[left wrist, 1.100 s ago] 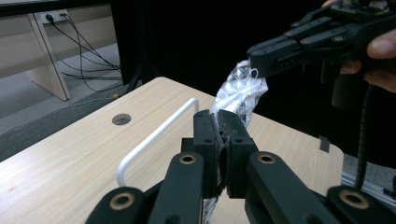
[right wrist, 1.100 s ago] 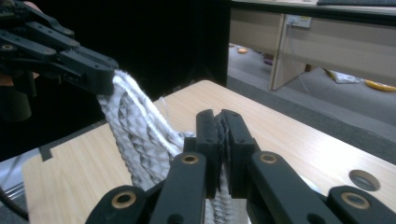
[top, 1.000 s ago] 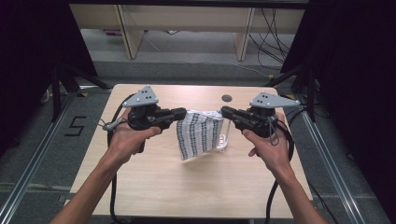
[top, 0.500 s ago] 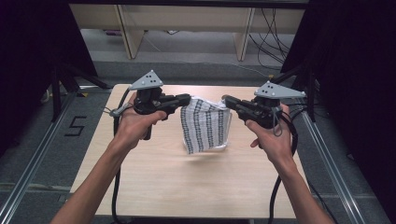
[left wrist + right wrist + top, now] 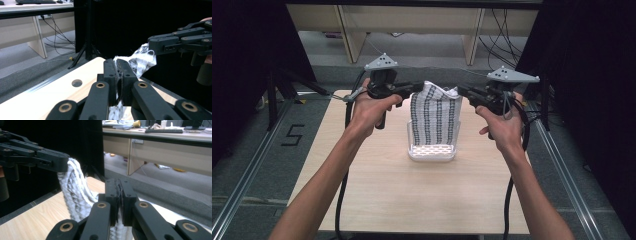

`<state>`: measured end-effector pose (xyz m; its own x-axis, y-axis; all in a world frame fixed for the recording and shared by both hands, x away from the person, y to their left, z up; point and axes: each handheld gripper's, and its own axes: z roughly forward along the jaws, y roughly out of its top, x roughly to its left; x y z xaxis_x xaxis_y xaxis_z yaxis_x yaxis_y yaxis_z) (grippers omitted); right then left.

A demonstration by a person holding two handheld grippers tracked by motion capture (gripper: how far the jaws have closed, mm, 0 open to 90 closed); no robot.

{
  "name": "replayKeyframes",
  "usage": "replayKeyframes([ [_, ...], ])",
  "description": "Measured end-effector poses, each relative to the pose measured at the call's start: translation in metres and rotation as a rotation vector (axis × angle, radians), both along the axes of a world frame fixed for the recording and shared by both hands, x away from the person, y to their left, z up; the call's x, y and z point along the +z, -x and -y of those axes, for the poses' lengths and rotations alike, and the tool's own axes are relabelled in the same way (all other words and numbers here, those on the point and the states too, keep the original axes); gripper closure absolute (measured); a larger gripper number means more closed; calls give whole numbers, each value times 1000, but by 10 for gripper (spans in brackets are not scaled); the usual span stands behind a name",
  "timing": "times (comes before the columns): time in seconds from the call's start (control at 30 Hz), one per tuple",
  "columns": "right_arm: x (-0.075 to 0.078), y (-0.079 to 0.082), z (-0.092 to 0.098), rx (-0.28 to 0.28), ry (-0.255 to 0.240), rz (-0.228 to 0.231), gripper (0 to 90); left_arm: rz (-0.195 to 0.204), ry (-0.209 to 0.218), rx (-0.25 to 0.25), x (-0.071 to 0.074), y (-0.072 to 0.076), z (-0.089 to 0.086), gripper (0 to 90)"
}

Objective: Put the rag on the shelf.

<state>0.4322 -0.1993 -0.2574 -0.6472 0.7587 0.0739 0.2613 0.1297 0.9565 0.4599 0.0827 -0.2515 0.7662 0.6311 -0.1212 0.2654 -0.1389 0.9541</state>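
The left claw was pinching the top left corner of a white cloth with black patterned stripes, its 2 jaws pressed together on the fabric. The right claw was pinching the top right corner in the same way. Between them the cloth hung stretched and upright above the middle of the wooden bench, its top edge sagging slightly between the 2 grips. The lower end of the cloth reached into a clear plastic container that stood on the bench directly below; whether the fabric touched its bottom could not be told.

In the left gripper view, the left claw had its jaws shut with white fabric bunched between and beyond them, and the right claw gripped the far corner at the right. In the right gripper view, the right claw was likewise clamped on the cloth, with the left claw holding the other corner at the left. A round hole showed in the bench top near the far edge.
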Motion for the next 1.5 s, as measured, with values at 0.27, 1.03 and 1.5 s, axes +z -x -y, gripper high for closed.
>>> replayKeyframes([
  [0.27,-6,-34,-4,-13,6,-50,871,-71,60,86,-12,-37,-2,861],
  [1.03,-60,-93,-21,-94,83,-239,856,-268,44,168,-73,-86,2,844],
  [1.5,-83,-100,-13,-139,82,-309,624,-355,-12,199,-87,-89,3,485],
])
